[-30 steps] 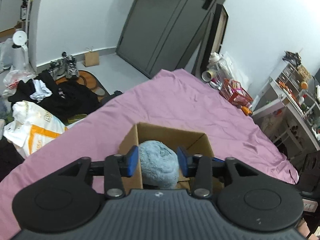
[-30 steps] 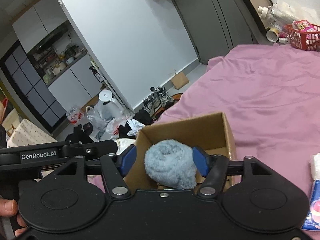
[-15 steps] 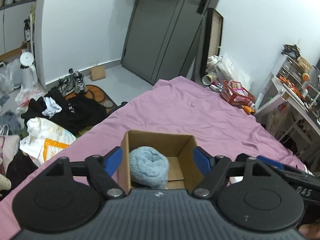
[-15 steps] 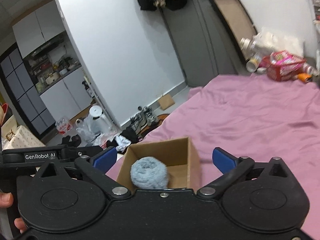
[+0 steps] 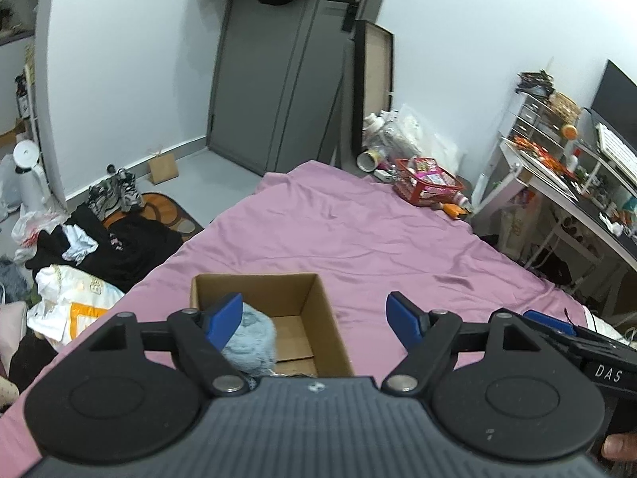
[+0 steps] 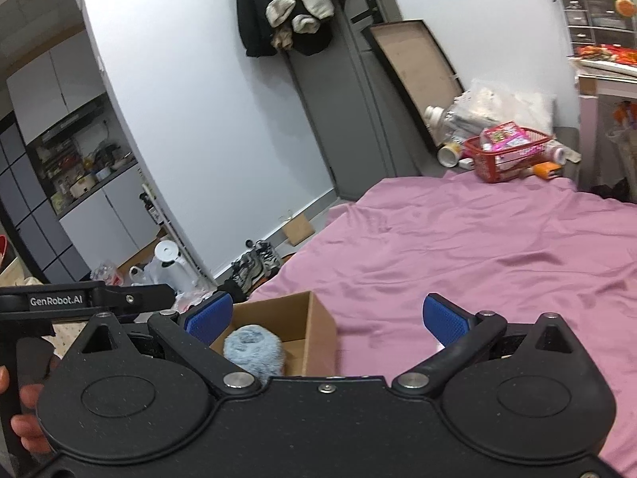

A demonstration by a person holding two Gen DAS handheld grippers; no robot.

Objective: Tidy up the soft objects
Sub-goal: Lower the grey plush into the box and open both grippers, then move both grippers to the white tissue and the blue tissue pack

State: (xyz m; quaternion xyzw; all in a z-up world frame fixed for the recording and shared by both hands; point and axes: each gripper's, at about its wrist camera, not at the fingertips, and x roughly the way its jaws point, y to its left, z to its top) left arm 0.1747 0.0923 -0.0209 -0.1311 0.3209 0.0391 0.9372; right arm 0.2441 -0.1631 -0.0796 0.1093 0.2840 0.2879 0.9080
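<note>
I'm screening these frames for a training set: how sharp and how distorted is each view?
Left wrist view: sharp, evenly lit, with strong fisheye bowing of the walls and door; the cardboard box reads crisply. Right wrist view: softer, slight smear on the pink sheet and red basket, and the same bowing.

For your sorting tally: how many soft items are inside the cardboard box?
1: a fluffy pale-blue rolled bundle sits against the left wall of the open brown cardboard box. The box's near corner is hidden.
</note>
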